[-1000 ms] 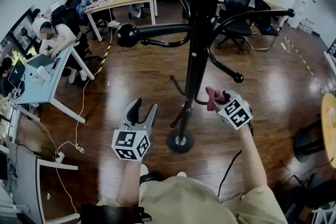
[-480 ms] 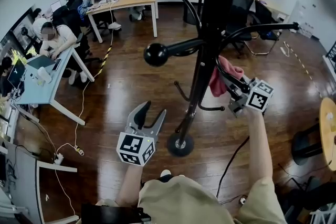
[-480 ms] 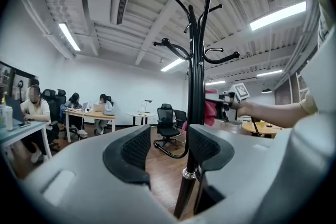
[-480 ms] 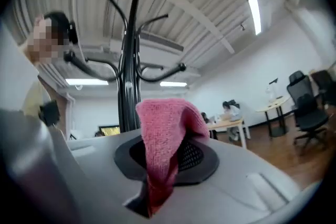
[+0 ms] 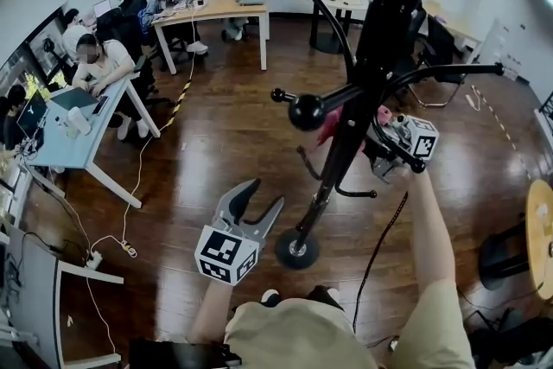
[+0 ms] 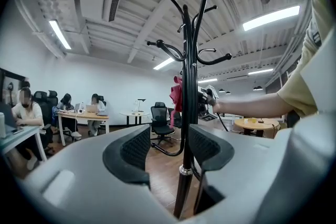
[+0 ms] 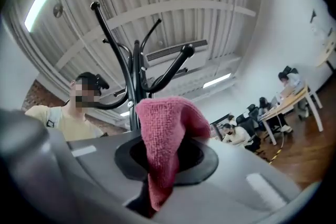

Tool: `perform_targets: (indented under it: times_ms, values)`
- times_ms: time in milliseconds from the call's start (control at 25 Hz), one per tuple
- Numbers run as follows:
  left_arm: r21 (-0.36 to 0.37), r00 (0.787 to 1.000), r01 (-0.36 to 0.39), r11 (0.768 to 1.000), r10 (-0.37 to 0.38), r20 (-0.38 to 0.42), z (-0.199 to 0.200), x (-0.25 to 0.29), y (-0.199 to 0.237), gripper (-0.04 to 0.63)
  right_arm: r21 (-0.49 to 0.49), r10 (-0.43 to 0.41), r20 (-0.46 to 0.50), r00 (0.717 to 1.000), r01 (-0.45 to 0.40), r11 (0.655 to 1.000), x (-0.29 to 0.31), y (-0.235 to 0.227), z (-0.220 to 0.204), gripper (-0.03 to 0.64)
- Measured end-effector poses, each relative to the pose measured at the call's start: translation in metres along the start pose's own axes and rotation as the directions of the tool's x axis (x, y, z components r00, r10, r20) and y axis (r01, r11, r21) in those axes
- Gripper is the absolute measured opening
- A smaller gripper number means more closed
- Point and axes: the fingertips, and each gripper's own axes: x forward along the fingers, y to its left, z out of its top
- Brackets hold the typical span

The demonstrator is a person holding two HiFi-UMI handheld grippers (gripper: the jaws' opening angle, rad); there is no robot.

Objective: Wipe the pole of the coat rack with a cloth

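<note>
The black coat rack pole (image 5: 346,143) rises from its round base (image 5: 296,248) on the wood floor. My right gripper (image 5: 387,143) is up at the pole's middle, just under the lower hooks, shut on a red cloth (image 5: 330,125) that lies against the pole and shows on its far side. In the right gripper view the cloth (image 7: 168,149) hangs folded between the jaws, with the pole (image 7: 137,86) close behind it. My left gripper (image 5: 263,193) hovers open and holding nothing, low and left of the pole; in its own view the pole (image 6: 187,86) stands beyond the open jaws.
Curved hook arms with ball ends (image 5: 306,111) jut out from the pole toward me. Desks with seated people (image 5: 104,73) fill the left and back. Office chairs (image 5: 441,39) stand behind the rack, a round table (image 5: 543,220) at the right edge, and a cable (image 5: 380,246) runs across the floor.
My right gripper has climbed the pole with the cloth, from near the low hooks to mid-height. The left gripper has drifted slightly right and stayed open.
</note>
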Motion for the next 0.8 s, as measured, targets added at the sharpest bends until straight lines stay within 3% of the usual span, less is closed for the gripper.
perform_targets:
  times_ms: [200, 400, 640, 800]
  values:
    - [0.006, 0.995, -0.100, 0.995, 0.100, 0.008, 0.006, 0.006, -0.013, 0.213, -0.007, 0.230, -0.028, 0.973, -0.230, 0.973, 0.009, 0.009, -0.004, 0.041]
    - [-0.024, 0.960, -0.276, 0.961, 0.277, 0.036, 0.005, 0.012, -0.033, 0.213, 0.008, 0.439, -0.128, 0.889, -0.442, 0.897, -0.003, 0.011, -0.021, 0.041]
    - [-0.066, 0.884, -0.464, 0.883, 0.467, 0.026, 0.001, 0.021, -0.072, 0.213, 0.038, 0.547, -0.273, 0.792, -0.559, 0.828, 0.003, 0.000, -0.051, 0.041]
    - [-0.069, 0.854, -0.518, 0.853, 0.520, 0.017, -0.006, 0.030, -0.103, 0.213, 0.062, 0.534, -0.350, 0.770, -0.550, 0.833, -0.006, -0.013, -0.095, 0.041]
